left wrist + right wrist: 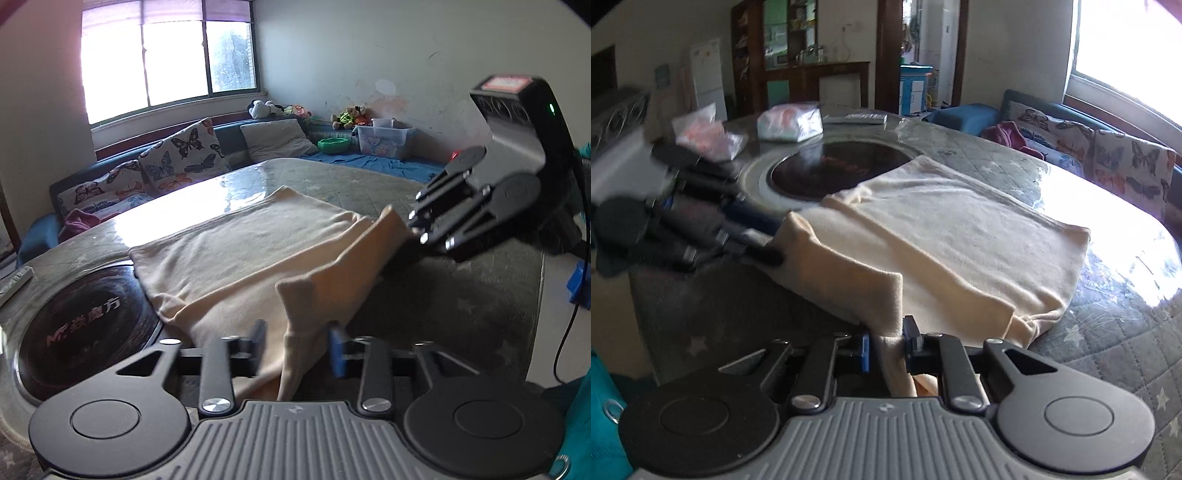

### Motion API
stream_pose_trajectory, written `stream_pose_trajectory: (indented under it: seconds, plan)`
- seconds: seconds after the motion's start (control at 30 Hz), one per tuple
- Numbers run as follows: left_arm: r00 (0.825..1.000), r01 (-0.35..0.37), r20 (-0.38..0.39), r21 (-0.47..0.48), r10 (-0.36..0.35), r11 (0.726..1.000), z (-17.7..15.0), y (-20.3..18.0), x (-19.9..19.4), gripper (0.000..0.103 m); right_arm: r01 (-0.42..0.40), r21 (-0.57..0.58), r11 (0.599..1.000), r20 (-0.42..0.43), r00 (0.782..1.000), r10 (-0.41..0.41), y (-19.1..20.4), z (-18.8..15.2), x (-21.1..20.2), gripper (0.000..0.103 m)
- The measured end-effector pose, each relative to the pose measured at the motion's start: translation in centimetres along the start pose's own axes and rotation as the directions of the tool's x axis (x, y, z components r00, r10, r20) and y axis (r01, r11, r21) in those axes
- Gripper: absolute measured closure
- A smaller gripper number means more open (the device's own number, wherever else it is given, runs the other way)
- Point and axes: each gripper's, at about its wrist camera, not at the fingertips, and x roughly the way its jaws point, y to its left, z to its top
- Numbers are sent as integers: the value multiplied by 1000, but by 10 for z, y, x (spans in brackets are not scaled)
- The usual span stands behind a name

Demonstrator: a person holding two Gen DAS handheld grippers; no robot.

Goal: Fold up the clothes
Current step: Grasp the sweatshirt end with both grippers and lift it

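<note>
Cream knit garment (pixel 236 251) lay partly folded on quilted grey-green table cover (pixel 461 295), beside round dark glass inset (pixel 85 325); left gripper (pixel 298 345) stood part-open, fabric edge hanging between its fingers; right gripper (pixel 886 347) pinched the lifted near edge narrowly.

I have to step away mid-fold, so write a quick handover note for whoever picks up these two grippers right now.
Right gripper: shut on a near corner of the beige garment.
Left gripper: jaws apart, the cloth's other near corner hangs between them, not clearly pinched.
The garment lies on the quilted table, its far part flat, its near edge lifted between the grippers.
Done: near edge picked up.
Left: regrip on the left, carry the edge over, finish folding.
</note>
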Motion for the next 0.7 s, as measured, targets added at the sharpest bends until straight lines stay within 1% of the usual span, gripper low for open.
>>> stream_pose_trajectory:
  seconds: [0.1, 0.27, 0.33, 0.4, 0.47, 0.53, 0.7]
  plan:
    - [1000, -20, 0, 32, 20, 999, -8, -2, -4, 56, -4, 21, 1000, 9, 1000, 4, -3, 5, -2, 89]
    - [999, -43, -13, 123, 45, 991, -16, -6, -2, 56, -2, 40, 999, 21, 1000, 1, -6, 11, -3, 89]
    - [998, -53, -14, 161, 56, 986, -17, -8, 0, 67, 1, 50, 999, 26, 1000, -2, -7, 12, -3, 91]
    - [998, -58, -14, 179, 62, 982, -18, -7, 2, 83, 8, 51, 999, 38, 999, -10, -5, 11, -3, 91]
    - [999, -50, -10, 163, 53, 985, -17, -3, -1, 90, 9, 60, 998, 49, 999, -12, -4, 9, -5, 92]
    - [1000, -31, 4, 147, 31, 989, -15, 0, -7, 92, 8, 73, 997, 62, 998, -13, -4, 6, -8, 92]
    - [999, 11, 34, 117, -15, 993, -6, -4, -30, 93, 10, 73, 997, 111, 994, -18, 0, 1, -31, 93]
